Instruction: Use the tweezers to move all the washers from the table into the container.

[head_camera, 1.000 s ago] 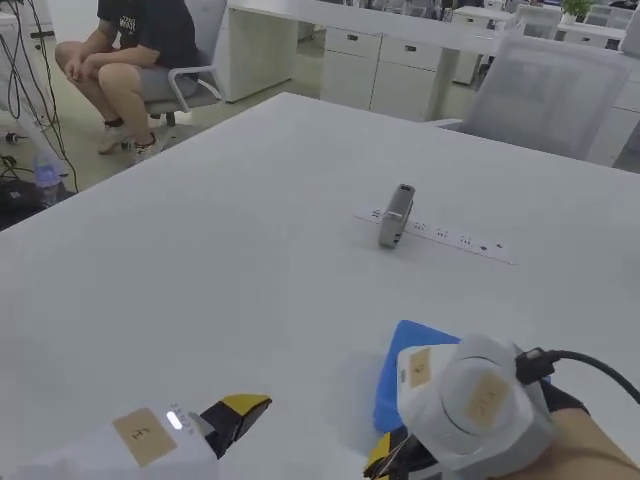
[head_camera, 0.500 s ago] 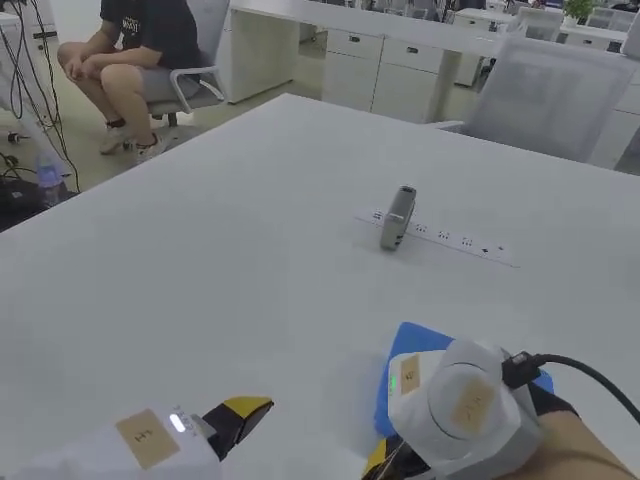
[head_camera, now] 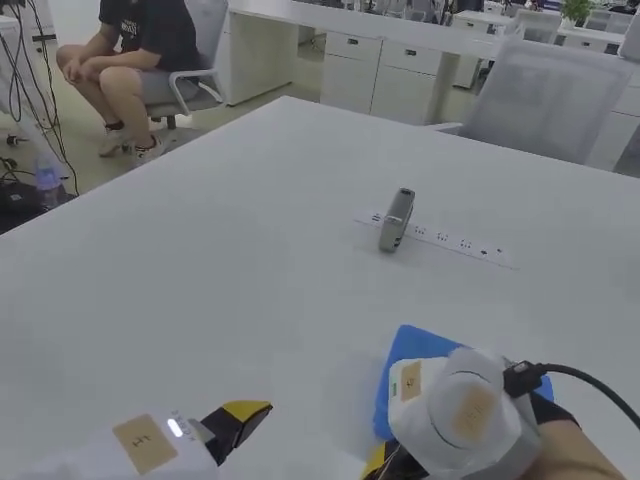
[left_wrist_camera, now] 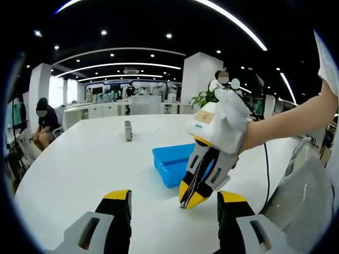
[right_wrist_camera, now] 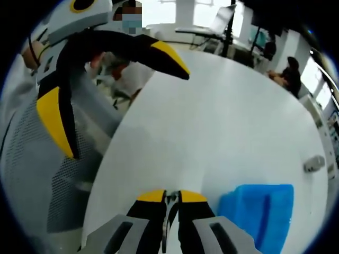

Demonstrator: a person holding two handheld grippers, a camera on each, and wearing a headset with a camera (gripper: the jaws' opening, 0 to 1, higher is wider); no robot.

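- tweezers (right_wrist_camera: 168, 209): thin grey sliver pinched between the jaws of the right tool (right_wrist_camera: 169, 197); too small to make out more
- right tool clenched on it, tip low over the worktop (head_camera: 200, 250), right at the near edge of the container (head_camera: 408, 342)
- container: blue, flat, rectangular, sits on the worktop; inside can't be read
- left tool (head_camera: 247, 408): jaws spread wide, grasping nothing, left of the container and apart from it, above bare worktop
- black cable (head_camera: 590, 375) runs off the right tool, right of the container
- worktop: plain white, large
- power strip (head_camera: 450, 240) set flat in the worktop, well beyond the container; small grey device (head_camera: 396, 218) stands at its left end
- room: open office; grey chair (head_camera: 540, 90) past the worktop's far edge beyond the container, white cabinets (head_camera: 370, 70) further back
- person (head_camera: 140, 50) seated on a chair, far left of the container, off the worktop; bottle (head_camera: 45, 175) on the floor near them
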